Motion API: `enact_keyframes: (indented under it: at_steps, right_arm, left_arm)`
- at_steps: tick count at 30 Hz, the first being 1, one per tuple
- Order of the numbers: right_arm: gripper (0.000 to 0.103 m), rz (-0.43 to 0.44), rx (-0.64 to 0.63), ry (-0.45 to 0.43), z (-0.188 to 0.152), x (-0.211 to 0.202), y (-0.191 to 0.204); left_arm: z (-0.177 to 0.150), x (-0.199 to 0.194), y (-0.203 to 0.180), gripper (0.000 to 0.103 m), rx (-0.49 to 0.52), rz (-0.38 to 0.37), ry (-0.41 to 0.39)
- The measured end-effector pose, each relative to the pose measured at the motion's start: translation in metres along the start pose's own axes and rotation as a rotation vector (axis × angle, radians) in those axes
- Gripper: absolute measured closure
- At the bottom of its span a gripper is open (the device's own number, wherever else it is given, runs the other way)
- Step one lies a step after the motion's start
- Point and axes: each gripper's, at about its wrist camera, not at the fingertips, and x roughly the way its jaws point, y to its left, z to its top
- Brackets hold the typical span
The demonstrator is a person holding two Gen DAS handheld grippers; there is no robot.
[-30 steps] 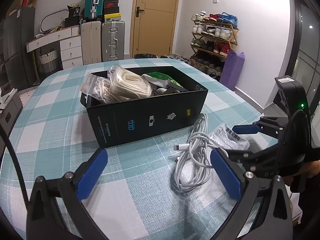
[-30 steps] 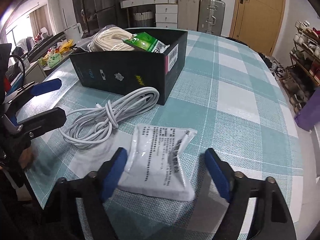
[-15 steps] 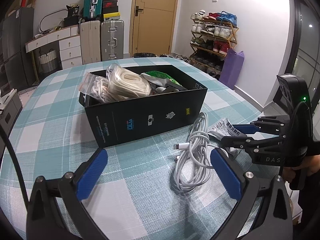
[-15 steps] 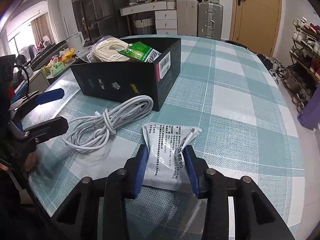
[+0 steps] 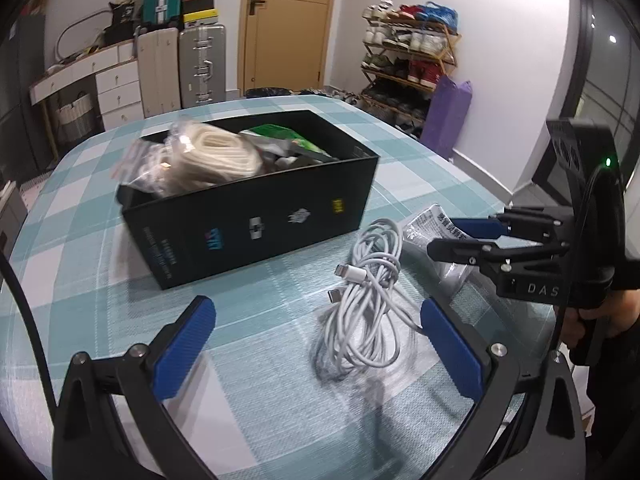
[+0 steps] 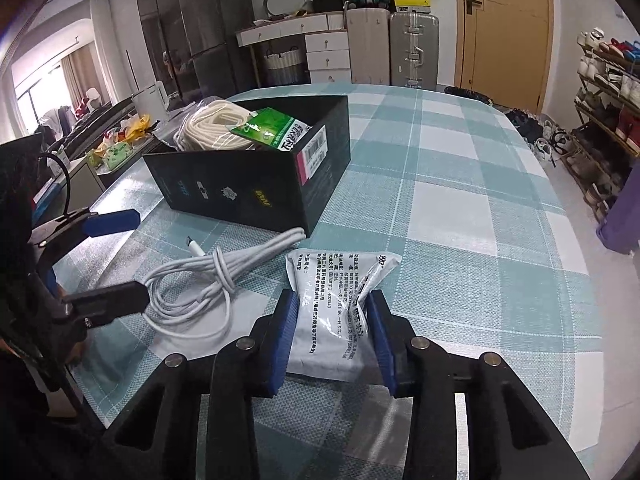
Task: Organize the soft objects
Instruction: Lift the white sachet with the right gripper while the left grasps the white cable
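Teal-and-white checked cloth covers the counter [image 6: 460,208], with suitcases, a drawer unit and a shoe rack along the walls behind. Toward 11 o'clock in the right wrist view stands an open black box [image 6: 256,184] holding a bagged coil of cream rope [image 6: 212,126] and a green packet [image 6: 272,126].

At 6 o'clock in that view, the right gripper [image 6: 332,316] has its jaws clenched on a white printed pouch [image 6: 336,300], blue pads pressing both sides so the pouch buckles; its far end reaches toward the box. Whether the pouch is lifted clear of the cloth cannot be told.

Just beside the pouch, at its 9 o'clock, lies a bundled white charging cable [image 6: 204,284], one end touching the box's near corner.

The left gripper [image 5: 316,344] hovers with its jaws released and spread wide, the cable [image 5: 368,304] lying between and just ahead of them, toward 1 o'clock.
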Motion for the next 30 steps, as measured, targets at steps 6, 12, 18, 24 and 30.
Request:
enact_keyframes:
  at_steps: [6, 12, 18, 24, 30]
  right_arm:
    - [0.075, 0.002, 0.005, 0.005, 0.000, 0.000, -0.003]
    - [0.075, 0.006, 0.007, 0.026, -0.001, 0.004, -0.004]
    - [0.074, 0.007, 0.001, 0.028, -0.002, 0.004, -0.004]
    - [0.059, 0.019, -0.009, 0.039, -0.003, 0.006, -0.002]
    - [0.044, 0.004, -0.028, 0.051, -0.003, 0.011, 0.007]
  left_arm:
    - [0.007, 0.014, -0.013, 0.000, 0.024, -0.008, 0.038]
    - [0.011, 0.030, -0.016, 0.006, 0.023, -0.011, 0.084]
    - [0.009, 0.040, -0.020, 0.053, 0.024, -0.060, 0.126]
    - [0.007, 0.032, -0.017, 0.071, 0.012, -0.084, 0.106]
    - [0.004, 0.015, -0.009, 0.078, -0.006, -0.078, 0.059]
